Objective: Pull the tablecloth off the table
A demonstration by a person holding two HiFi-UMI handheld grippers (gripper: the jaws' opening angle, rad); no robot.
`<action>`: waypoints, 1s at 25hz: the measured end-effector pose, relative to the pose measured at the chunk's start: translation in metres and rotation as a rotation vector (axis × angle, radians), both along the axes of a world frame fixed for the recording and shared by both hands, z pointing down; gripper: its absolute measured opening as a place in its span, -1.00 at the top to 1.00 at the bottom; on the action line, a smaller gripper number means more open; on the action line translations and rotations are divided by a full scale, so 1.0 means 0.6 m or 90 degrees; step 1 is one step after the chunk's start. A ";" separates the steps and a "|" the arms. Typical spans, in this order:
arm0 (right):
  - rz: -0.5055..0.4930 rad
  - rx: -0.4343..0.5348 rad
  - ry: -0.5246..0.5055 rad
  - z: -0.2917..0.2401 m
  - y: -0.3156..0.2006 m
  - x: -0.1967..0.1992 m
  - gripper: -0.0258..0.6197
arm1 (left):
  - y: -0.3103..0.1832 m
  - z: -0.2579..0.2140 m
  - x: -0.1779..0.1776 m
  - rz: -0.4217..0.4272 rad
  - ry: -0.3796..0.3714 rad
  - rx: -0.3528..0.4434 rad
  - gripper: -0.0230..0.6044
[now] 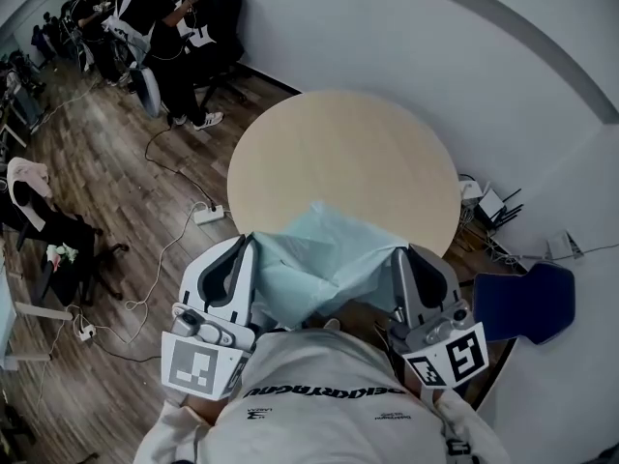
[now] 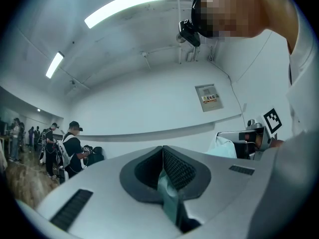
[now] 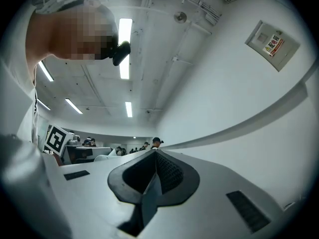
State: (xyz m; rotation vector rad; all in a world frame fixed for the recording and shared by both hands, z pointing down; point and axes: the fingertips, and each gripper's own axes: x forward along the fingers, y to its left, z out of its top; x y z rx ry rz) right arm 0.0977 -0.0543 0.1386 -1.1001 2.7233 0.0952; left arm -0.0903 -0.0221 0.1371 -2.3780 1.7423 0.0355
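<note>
The left gripper [image 1: 248, 245] and right gripper [image 1: 402, 256] each pinch a corner of the pale green tablecloth [image 1: 324, 259], bunched between them over the near edge of the round table [image 1: 338, 143], so it should pull free toward the person.

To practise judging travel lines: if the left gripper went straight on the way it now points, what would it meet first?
Probably only open air, then the white wall ahead, though depth is unclear. The left gripper, shut on the tablecloth, points towards that wall.
</note>
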 end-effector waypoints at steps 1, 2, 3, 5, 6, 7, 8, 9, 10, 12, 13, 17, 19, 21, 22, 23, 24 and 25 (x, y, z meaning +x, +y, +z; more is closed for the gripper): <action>0.002 -0.003 -0.002 0.001 -0.002 0.000 0.81 | 0.003 0.000 0.003 -0.007 0.006 -0.005 0.88; 0.004 -0.008 -0.004 0.003 -0.004 0.000 0.81 | 0.005 0.000 0.004 -0.014 0.011 -0.008 0.88; 0.004 -0.014 -0.007 0.005 -0.006 0.001 0.81 | 0.007 0.000 0.002 -0.023 0.014 -0.006 0.88; 0.004 -0.028 -0.015 0.008 -0.011 0.003 0.81 | 0.008 0.000 -0.002 -0.043 0.022 -0.005 0.88; 0.006 -0.034 -0.018 0.010 -0.013 0.005 0.81 | 0.010 0.000 -0.004 -0.050 0.028 -0.009 0.88; 0.010 -0.039 -0.021 0.010 -0.013 0.008 0.81 | 0.012 -0.001 -0.006 -0.057 0.035 -0.010 0.88; 0.014 -0.043 -0.024 0.009 -0.013 0.010 0.81 | 0.016 -0.002 -0.009 -0.063 0.039 -0.010 0.88; 0.017 -0.043 -0.027 0.005 -0.012 0.011 0.81 | 0.020 -0.004 -0.014 -0.070 0.041 -0.008 0.88; 0.018 -0.039 -0.029 -0.002 -0.011 0.009 0.81 | 0.023 -0.009 -0.020 -0.079 0.042 -0.006 0.88; 0.014 -0.026 -0.032 -0.016 -0.013 0.000 0.81 | 0.028 -0.021 -0.034 -0.097 0.040 0.000 0.88; 0.010 -0.020 -0.032 -0.023 -0.016 -0.006 0.81 | 0.029 -0.029 -0.041 -0.105 0.038 0.004 0.88; -0.007 -0.005 -0.029 -0.041 -0.027 -0.035 0.81 | 0.030 -0.051 -0.070 -0.135 0.027 0.022 0.88; -0.010 -0.003 -0.027 -0.041 -0.034 -0.040 0.81 | 0.028 -0.052 -0.075 -0.148 0.025 0.019 0.88; -0.011 -0.006 -0.026 -0.038 -0.041 -0.044 0.81 | 0.026 -0.052 -0.079 -0.156 0.027 0.014 0.88; -0.012 -0.008 -0.025 -0.037 -0.042 -0.053 0.81 | 0.029 -0.051 -0.086 -0.160 0.029 0.011 0.88; -0.015 -0.009 -0.024 -0.037 -0.042 -0.064 0.81 | 0.032 -0.049 -0.097 -0.165 0.031 0.008 0.88; -0.016 -0.010 -0.022 -0.035 -0.041 -0.075 0.81 | 0.036 -0.047 -0.108 -0.169 0.033 0.005 0.88; -0.017 -0.012 -0.020 -0.033 -0.041 -0.083 0.81 | 0.037 -0.044 -0.116 -0.173 0.036 0.001 0.88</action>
